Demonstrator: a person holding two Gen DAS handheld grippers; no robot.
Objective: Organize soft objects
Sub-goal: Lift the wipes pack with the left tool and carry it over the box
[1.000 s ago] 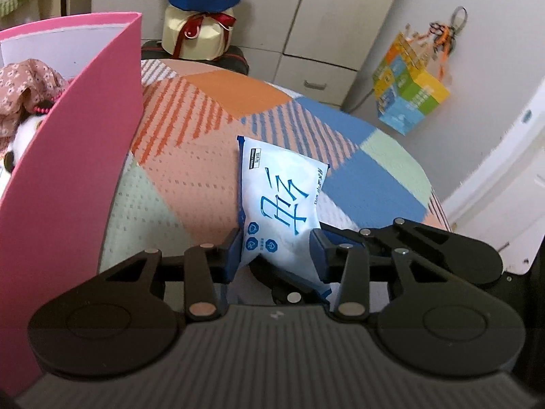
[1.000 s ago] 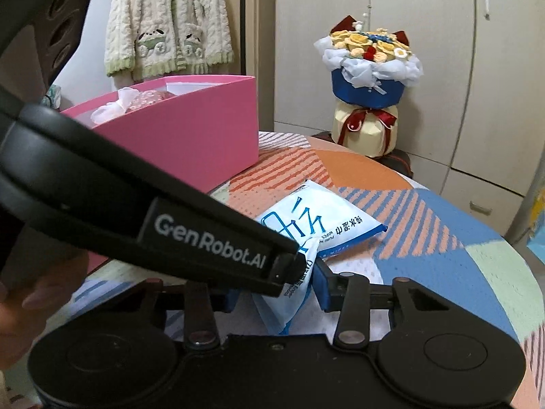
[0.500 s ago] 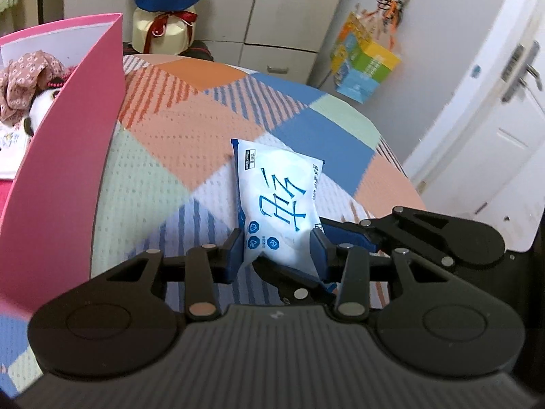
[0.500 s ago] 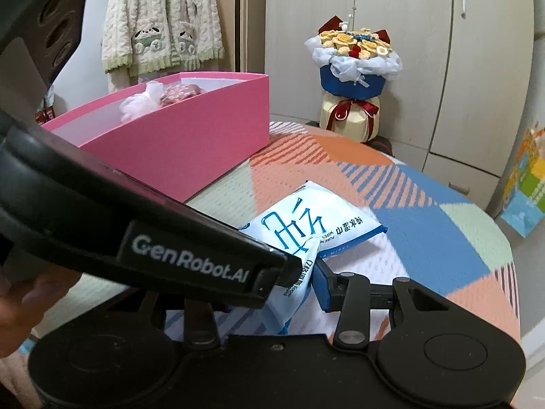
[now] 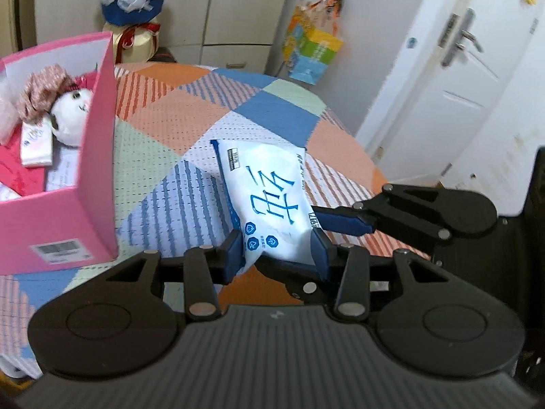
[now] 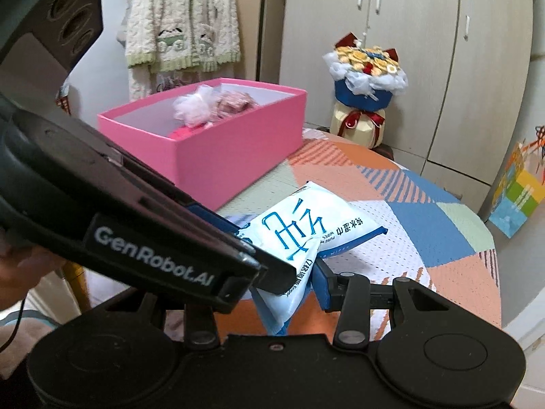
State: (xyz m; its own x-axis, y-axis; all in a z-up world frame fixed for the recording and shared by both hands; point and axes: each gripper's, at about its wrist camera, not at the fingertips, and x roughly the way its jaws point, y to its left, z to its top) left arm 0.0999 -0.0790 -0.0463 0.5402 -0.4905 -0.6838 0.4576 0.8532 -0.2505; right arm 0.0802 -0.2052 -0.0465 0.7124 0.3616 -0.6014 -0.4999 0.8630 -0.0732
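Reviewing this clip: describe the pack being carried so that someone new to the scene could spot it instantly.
Find the round table with the patchwork cloth and the pink box at one side. Beside the box, both tongs clamp one flat white wet-wipes pack. Its large blue brush-style characters set it apart.

Both the right gripper (image 6: 289,293) and left gripper (image 6: 269,266) clamp the wipes pack (image 6: 306,225) above the patchwork table (image 6: 442,238).

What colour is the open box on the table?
The box is pink outside with a white lining, clearest in the right wrist view.
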